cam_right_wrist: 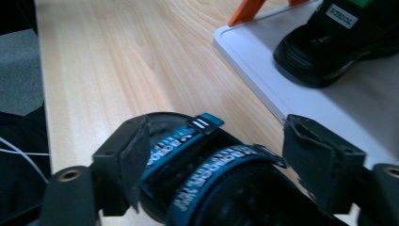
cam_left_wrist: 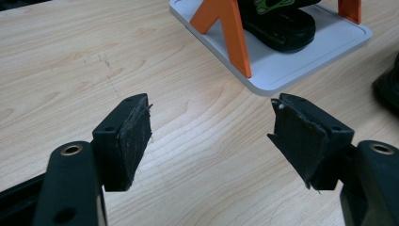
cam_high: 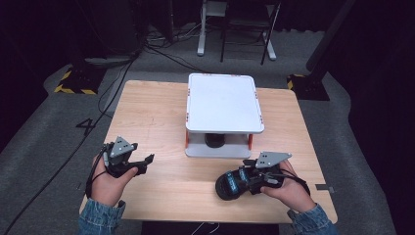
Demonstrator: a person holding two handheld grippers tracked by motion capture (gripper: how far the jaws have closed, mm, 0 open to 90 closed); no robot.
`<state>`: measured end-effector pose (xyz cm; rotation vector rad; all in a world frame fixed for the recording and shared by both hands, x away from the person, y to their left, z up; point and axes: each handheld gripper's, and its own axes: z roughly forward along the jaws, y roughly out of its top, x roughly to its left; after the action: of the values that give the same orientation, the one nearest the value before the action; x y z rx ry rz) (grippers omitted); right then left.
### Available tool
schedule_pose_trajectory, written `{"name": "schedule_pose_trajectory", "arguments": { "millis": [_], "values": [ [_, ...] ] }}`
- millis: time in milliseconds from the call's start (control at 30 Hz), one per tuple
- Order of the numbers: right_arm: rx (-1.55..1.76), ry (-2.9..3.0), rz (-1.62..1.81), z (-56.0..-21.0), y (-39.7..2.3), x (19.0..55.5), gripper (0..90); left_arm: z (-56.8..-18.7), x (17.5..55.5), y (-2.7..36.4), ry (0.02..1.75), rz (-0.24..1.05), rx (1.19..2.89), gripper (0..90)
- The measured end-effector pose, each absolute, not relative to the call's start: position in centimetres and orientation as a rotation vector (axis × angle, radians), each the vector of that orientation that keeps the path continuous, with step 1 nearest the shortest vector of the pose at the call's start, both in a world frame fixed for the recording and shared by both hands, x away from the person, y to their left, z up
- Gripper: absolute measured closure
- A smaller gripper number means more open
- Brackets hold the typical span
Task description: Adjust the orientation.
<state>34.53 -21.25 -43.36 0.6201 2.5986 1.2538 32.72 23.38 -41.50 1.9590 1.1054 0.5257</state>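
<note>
A black shoe with blue straps (cam_high: 229, 186) lies on the wooden table (cam_high: 161, 196) at the front right. My right gripper (cam_high: 246, 177) reaches over it from the right. In the right gripper view the shoe (cam_right_wrist: 207, 183) sits between the jaws of the right gripper (cam_right_wrist: 214, 150); the left pad is at its edge and the right pad (cam_right_wrist: 315, 160) stands clear, so the gripper is open. My left gripper (cam_high: 147, 164) rests at the front left, open with nothing between its fingers, as the left gripper view (cam_left_wrist: 211, 136) shows over bare wood.
A white two-tier rack (cam_high: 222, 105) with orange legs (cam_left_wrist: 230, 33) stands mid-table. A second black shoe (cam_high: 214, 140) sits on its lower shelf (cam_left_wrist: 287, 66), also seen ahead of the right gripper as the shelf shoe (cam_right_wrist: 339, 42). Cables and stands lie on the floor beyond.
</note>
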Motion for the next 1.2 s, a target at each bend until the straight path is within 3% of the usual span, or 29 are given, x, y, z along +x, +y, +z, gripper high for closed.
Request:
{"name": "schedule_pose_trajectory", "arguments": {
  "millis": [233,567,667,1200],
  "values": [
    [0.684,2.613,1.204,-45.0,-21.7,35.6,25.5,-41.7,32.7,23.3,1.104,0.521,1.959,28.6],
    [0.720,2.601,1.160,-44.3,-21.8,35.2,58.5,-42.0,32.8,23.0,1.097,0.512,1.971,28.6],
    [0.742,2.589,1.132,-44.1,-21.5,35.1,64.0,-41.9,32.8,23.0,1.095,0.512,1.972,28.6],
    [1.194,2.216,1.149,-43.2,-25.9,35.9,65.6,-42.0,33.2,22.4,1.078,0.505,1.978,28.7]
  ]
}}
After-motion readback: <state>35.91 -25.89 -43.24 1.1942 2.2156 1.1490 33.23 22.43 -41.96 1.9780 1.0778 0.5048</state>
